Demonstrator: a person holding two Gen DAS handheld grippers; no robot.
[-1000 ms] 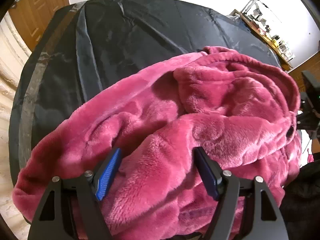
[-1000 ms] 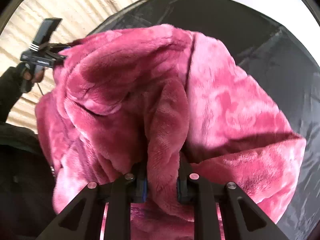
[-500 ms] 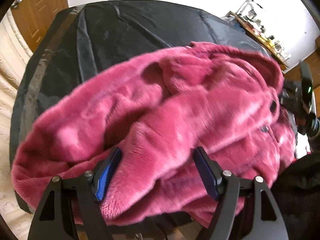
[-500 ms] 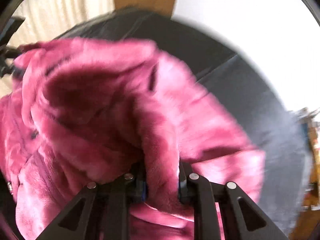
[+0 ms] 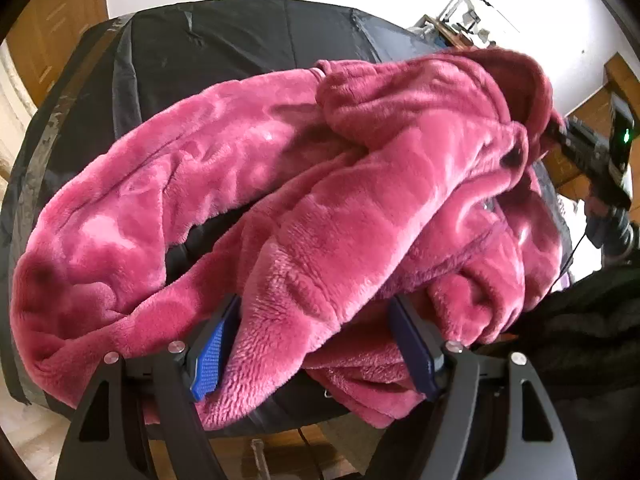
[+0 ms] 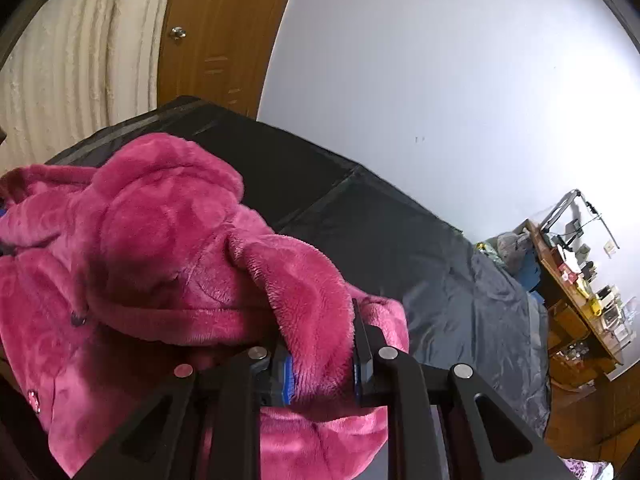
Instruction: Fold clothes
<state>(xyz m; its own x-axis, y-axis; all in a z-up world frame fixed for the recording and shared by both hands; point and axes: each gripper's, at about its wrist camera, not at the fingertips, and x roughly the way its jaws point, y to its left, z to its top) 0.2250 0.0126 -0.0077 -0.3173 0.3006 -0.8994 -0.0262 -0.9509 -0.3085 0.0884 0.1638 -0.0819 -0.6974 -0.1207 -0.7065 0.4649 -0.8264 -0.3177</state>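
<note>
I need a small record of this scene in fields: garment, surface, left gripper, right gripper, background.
garment: pink fleece jacket, bunched, partly lifted
surface: black cover over the table
left gripper: jaws wide, a thick fold of the fleece between the pads
right gripper: shut on a narrow fold of the jacket
background: white wall, wooden door, cluttered shelf

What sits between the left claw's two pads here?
A thick fold of the pink fleece jacket fills the gap of the left claw, seen in the left wrist view.
</note>
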